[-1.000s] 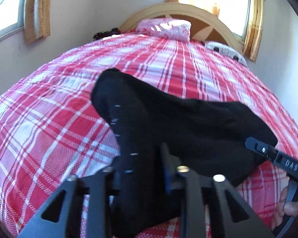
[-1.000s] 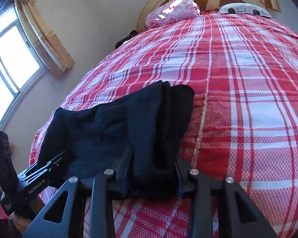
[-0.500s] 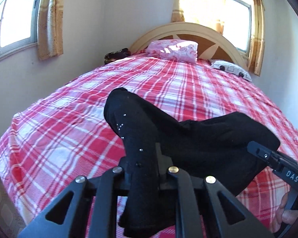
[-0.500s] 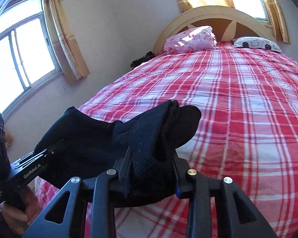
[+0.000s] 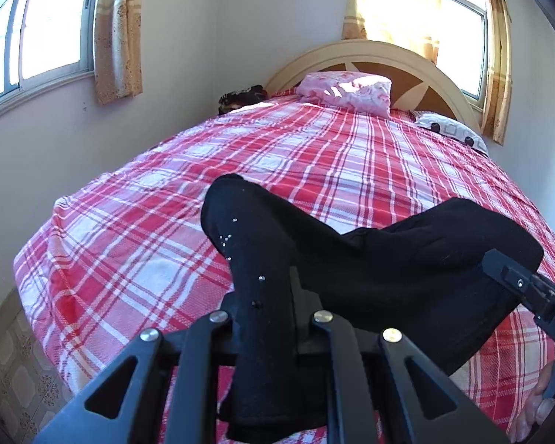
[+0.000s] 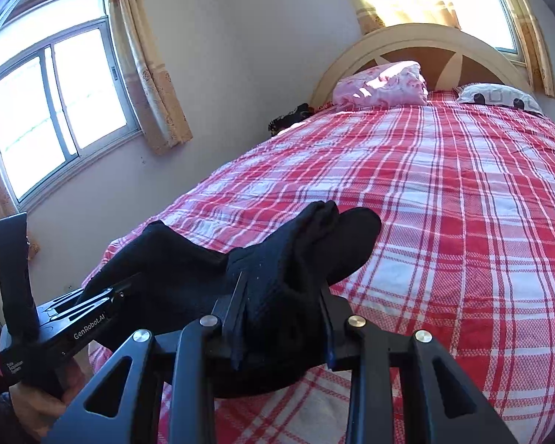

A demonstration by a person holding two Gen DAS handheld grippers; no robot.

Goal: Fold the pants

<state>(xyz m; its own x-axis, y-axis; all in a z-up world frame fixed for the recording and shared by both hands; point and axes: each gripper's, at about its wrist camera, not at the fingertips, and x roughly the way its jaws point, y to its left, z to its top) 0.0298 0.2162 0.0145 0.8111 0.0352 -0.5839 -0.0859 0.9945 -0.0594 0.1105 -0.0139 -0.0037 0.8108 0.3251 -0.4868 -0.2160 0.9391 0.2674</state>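
My view is mostly the bed (image 5: 314,155), covered by a red and white plaid bedspread (image 6: 462,222) that fills the middle of both frames. Toward the top centre I see a pink pillow (image 5: 346,90) lying against the arched headboard (image 5: 370,53). Just right of it rests a white pillow with dark shapes (image 6: 497,97). A dark bundle (image 5: 242,98) sits at the upper left corner of the mattress.

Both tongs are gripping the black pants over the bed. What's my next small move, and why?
Probably lower both together onto the bedspread. The left tongs and right tongs are each shut on a bunched end of the pants, which sag between them. Setting the cloth down flat first should let you square it for a fold.
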